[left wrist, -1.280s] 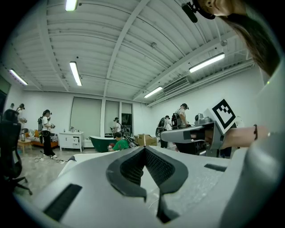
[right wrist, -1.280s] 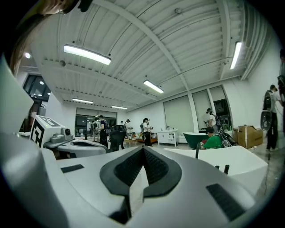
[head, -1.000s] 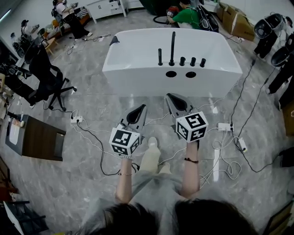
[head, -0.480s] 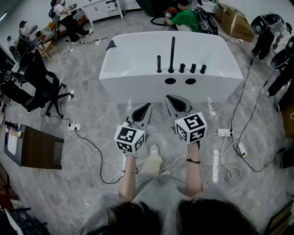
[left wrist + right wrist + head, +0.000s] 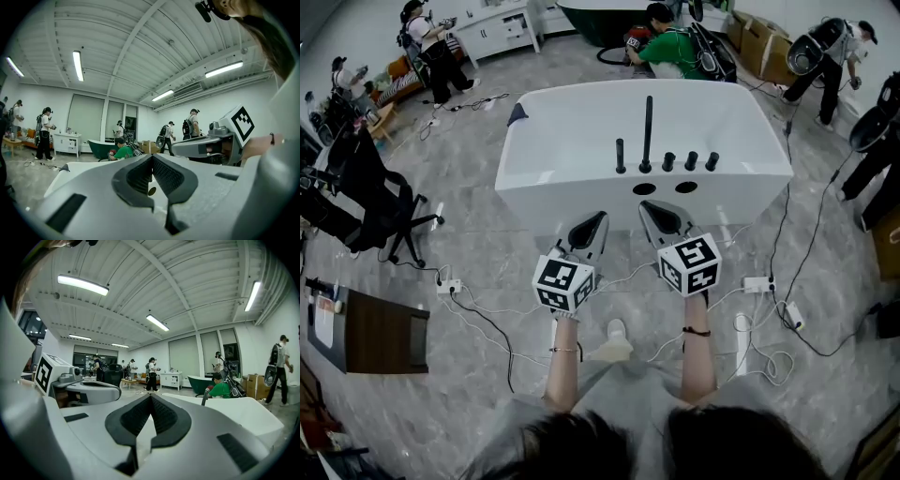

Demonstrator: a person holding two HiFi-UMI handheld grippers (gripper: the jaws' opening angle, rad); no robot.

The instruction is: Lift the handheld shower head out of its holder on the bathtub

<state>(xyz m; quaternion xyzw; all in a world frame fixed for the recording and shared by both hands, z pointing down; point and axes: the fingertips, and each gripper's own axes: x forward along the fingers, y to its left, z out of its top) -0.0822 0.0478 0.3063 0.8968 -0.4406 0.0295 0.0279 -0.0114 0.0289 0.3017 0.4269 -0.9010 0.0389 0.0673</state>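
A white bathtub (image 5: 581,192) stands ahead on the grey floor. Black fittings line its near rim. The tall slim handheld shower head (image 5: 648,127) stands upright in its holder, with a shorter black post (image 5: 621,156) to its left and three knobs (image 5: 691,160) to its right. My left gripper (image 5: 599,217) and right gripper (image 5: 646,206) are held level, side by side, just short of the tub's near wall and below the fittings. Both are shut with nothing in them. The pads meet at the tips in the left gripper view (image 5: 152,157) and in the right gripper view (image 5: 151,397).
Cables and power strips (image 5: 757,284) lie across the floor around my feet. A black office chair (image 5: 366,187) and a dark desk (image 5: 380,333) stand at the left. Several people work behind the tub, one in a green shirt (image 5: 667,45).
The bathtub has come nearer as I walk toward it. Both grippers now sit close to its near wall, still shut and side by side.
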